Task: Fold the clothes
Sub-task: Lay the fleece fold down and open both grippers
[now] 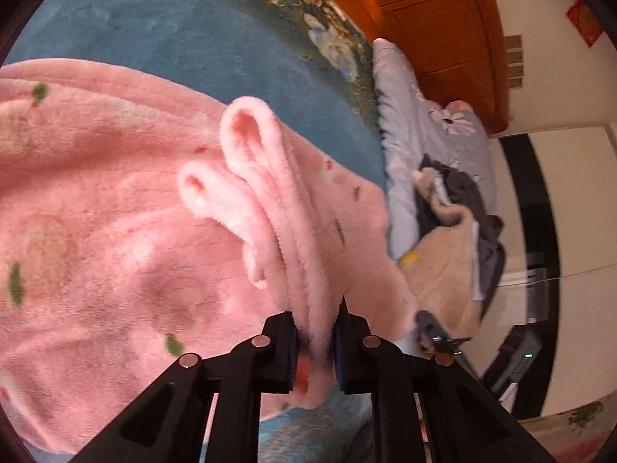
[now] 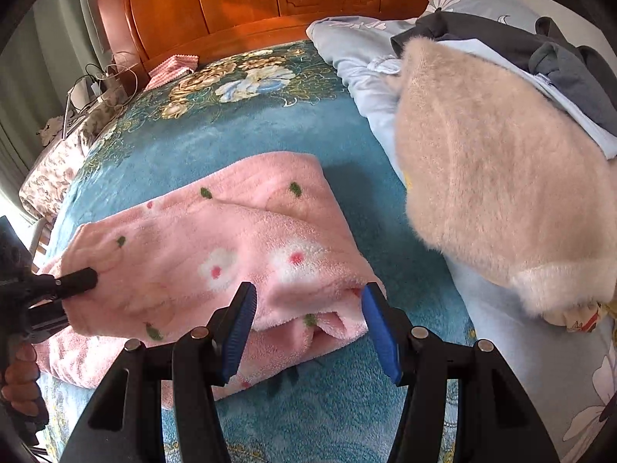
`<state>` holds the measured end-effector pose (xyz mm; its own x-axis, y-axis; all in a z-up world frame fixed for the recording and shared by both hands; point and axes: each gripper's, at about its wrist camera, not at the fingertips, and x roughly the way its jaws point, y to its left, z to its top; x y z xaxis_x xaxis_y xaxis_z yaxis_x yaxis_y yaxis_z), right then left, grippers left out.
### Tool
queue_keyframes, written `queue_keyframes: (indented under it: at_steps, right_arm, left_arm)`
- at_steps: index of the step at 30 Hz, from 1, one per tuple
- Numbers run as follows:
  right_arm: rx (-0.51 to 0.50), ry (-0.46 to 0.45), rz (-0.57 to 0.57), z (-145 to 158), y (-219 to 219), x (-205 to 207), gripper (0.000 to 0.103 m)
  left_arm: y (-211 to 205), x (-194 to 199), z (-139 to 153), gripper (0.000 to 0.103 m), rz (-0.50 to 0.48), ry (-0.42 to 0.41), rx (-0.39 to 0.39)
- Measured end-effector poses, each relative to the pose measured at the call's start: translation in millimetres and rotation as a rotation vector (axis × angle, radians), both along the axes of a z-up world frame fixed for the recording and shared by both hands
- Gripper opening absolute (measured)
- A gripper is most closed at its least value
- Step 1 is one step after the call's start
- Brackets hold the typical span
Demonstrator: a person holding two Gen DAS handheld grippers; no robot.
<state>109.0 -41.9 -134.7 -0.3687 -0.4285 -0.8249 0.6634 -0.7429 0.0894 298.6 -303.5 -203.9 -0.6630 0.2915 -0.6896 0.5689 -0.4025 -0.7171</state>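
Right wrist view first: the pink fleece garment [image 2: 216, 254] lies half-folded on the blue bedspread [image 2: 216, 131], its long axis running from the lower left up toward the right, the far corner pointing at the wooden headboard [image 2: 239, 4]. Thick plush pile, printed with white flowers and small green leaves, layers stacked soft and rounded at the near edge. The right gripper [image 2: 308, 332] hovers just above that near edge with its blue-padded jaws spread apart — nothing between them. At the left edge of the same view the left gripper [image 2: 77, 281] bites into the garment's left end, a hand [image 2: 19, 382] below it on the handle.

Left wrist view: the left gripper [image 1: 314, 351] is clamped on a bunched fold of pink fleece [image 1: 115, 212], the ridges rising away from the jaws like rolled cuffs.

To the right sits a pile of clothes — a fuzzy beige sweater [image 2: 493, 177] on top, dark grey fabric [image 2: 570, 65] behind it — resting on a pale blue quilt [image 2: 358, 54] with flower print. The bedspread carries a gold floral border near the headboard.
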Motion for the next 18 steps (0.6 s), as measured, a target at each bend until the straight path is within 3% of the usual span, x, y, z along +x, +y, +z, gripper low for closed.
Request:
queue_keyframes:
  at_steps: [1,3,5,7,11,12,13,16,18]
  right_arm:
    - [-0.002,0.004,0.011,0.4,-2.0,1.4,0.058]
    - [-0.004,-0.007,0.042,-2.2,-7.9,4.5,0.058]
    - [0.017,-0.034,0.082,-12.4,-17.1,7.9,0.058]
    - [0.073,-0.056,0.101,-28.0,-26.0,9.9,0.058]
    - [0.117,-0.114,0.079,-45.0,-27.1,2.0,0.058]
    - [0.094,-0.118,0.072,-39.4,-25.3,-0.1,0.058]
    - [0.073,-0.113,0.067,-32.3,-24.4,-2.7,0.058]
    - [-0.006,-0.102,0.111,-8.6,-37.7,-6.3,0.058]
    - [-0.03,-0.095,0.191,2.2,-61.9,-5.8,0.058]
  left_arm:
    - [-0.9,1.7,-6.3,0.016,-0.002,-0.062,-0.028]
    - [-1.9,1.3,-24.7,0.019,0.013,-0.103,0.011]
    - [-4.8,5.7,-26.3,0.02,0.033,-0.07,0.054]
    - [-8.5,8.5,-21.9,0.027,0.036,-0.044,0.07]
    - [-26.2,22.5,8.8,0.035,0.042,-0.009,-0.017]
    - [-33.3,29.2,16.5,0.044,0.064,-0.005,-0.042]
    - [-42.9,36.2,21.1,0.051,0.103,-0.024,-0.06]
    - [-69.1,47.7,32.3,0.052,0.188,-0.131,-0.173]
    - [-80.3,49.7,39.9,0.052,0.198,-0.215,-0.299]
